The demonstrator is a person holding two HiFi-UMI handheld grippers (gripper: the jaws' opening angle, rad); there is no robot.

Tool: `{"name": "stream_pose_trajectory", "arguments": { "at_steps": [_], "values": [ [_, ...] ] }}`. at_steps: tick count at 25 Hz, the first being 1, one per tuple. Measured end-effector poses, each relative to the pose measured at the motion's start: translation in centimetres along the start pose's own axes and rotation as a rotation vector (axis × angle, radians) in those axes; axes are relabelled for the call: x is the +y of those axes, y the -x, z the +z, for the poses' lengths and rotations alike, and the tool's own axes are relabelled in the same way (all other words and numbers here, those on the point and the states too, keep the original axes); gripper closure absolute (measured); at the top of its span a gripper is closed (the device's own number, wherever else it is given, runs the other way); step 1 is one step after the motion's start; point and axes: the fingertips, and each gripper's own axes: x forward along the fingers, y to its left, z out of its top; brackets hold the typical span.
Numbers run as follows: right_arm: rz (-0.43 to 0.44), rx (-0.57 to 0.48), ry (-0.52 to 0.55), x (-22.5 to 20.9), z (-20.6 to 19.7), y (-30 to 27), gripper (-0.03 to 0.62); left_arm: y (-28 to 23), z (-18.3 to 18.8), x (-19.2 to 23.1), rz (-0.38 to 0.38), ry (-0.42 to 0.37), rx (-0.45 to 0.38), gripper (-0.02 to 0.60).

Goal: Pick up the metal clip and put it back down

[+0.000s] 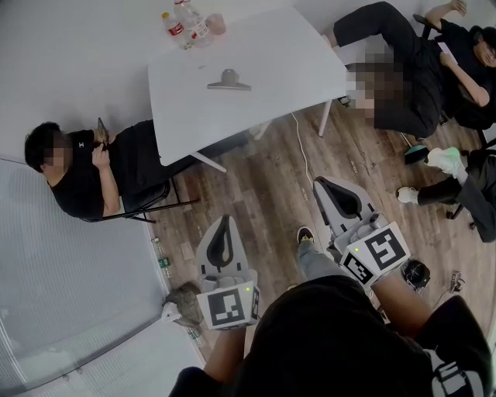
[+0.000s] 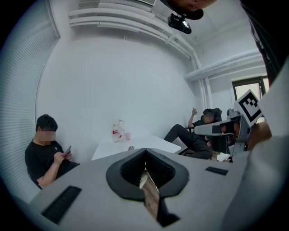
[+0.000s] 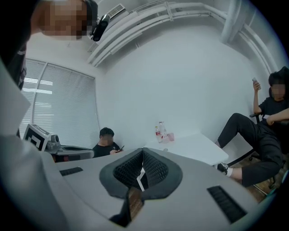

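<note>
**A:** How do the tools stand?

**B:** Both are empty. The left gripper has its jaws pressed together with nothing between them. The right gripper is closed all the way too and holds nothing. Both hang over the wooden floor on the near side of the table, well short of it.

**A:** And the clip?

**B:** The metal clip lies on the table top, about midway across and well apart from both grippers. Some bottles stand at the table's far corner, apart from the clip. A seated person is just beside the table's left edge.

**A:** So what does the step ask for?

**B:** By the look of it, the pick-up hasn't begun and the job in hand is the approach. The holder should come up to the table's near edge and commit one gripper. The jaws should be parted before they reach the clip, not over it. The gripper should come in low and square and close across the clip's narrower part, so it doesn't skid on the smooth top. The other gripper should stay clear of the table.
</note>
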Motion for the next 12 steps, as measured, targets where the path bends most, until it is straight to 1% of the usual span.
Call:
{"name": "stream_pose_trajectory", "arguments": {
  "at_steps": [5, 12],
  "values": [
    [0.015, -0.008, -0.016, -2.4, 0.6, -1.7, 0.577, -2.7, 1.0, -0.3, 0.014, -0.015, 0.012, 0.561],
    [0.032, -0.032, -0.028, -5.4, 2.2, -3.0, 0.577, -5.4, 3.0, -1.3, 0.035, -0.037, 0.002, 0.561]
  ]
}}
